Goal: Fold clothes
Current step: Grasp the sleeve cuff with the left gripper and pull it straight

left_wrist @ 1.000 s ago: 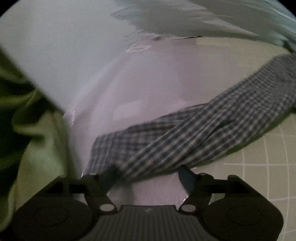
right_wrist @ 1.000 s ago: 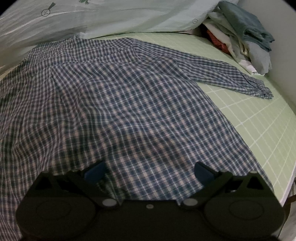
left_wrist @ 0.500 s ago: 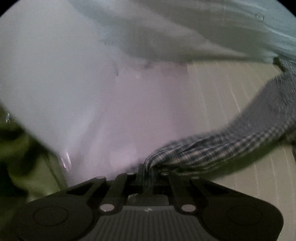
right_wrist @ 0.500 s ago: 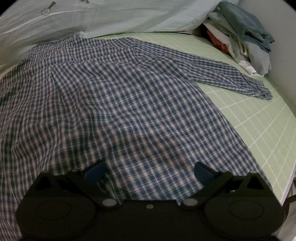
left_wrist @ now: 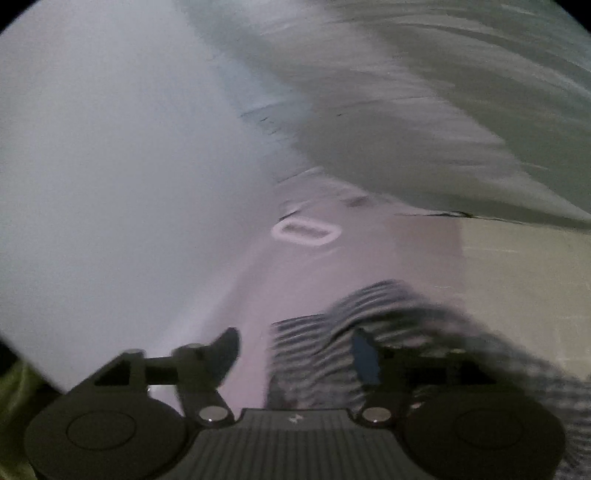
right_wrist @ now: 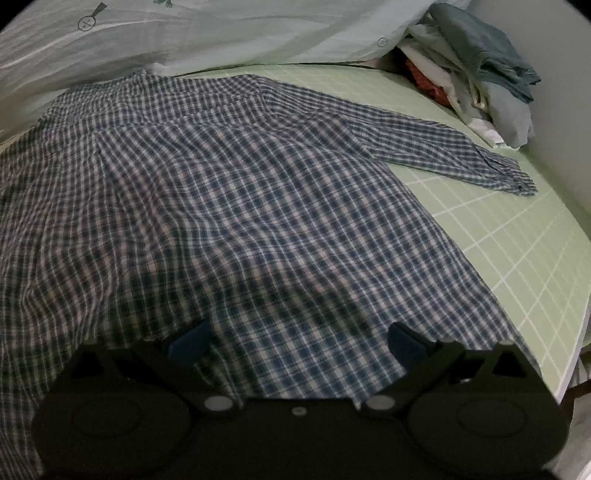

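The checked shirt (right_wrist: 236,206) lies spread flat on the pale green gridded mat (right_wrist: 517,251), its blue-and-white body covering most of the left and middle of the mat as the right wrist camera sees it. One long sleeve (right_wrist: 454,147) stretches out to the right across bare mat, its cuff ending near the pile of clothes (right_wrist: 476,74) heaped in the far right corner against the wall. That pile shows grey-blue, white and a bit of red cloth, loosely stacked; no basket or box around it can be made out. Behind the shirt's collar a pale mint fabric (right_wrist: 221,33) with a small printed mark lies bunched along the far edge.

The right gripper (right_wrist: 295,339) hangs over the shirt's lower hem with its jaws standing wide, blue pads apart, nothing pinched between them.

The left wrist view is heavily blurred. The left gripper (left_wrist: 295,354) has just been opening, and its fingers now stand well apart. The shirt's other sleeve (left_wrist: 369,332) lies as a streaky checked band across the right finger and partly in the gap, but the pads do not press on it. Beyond it spreads a glossy pinkish-white surface (left_wrist: 332,277), with the mat's edge to the right and the pale fabric above.
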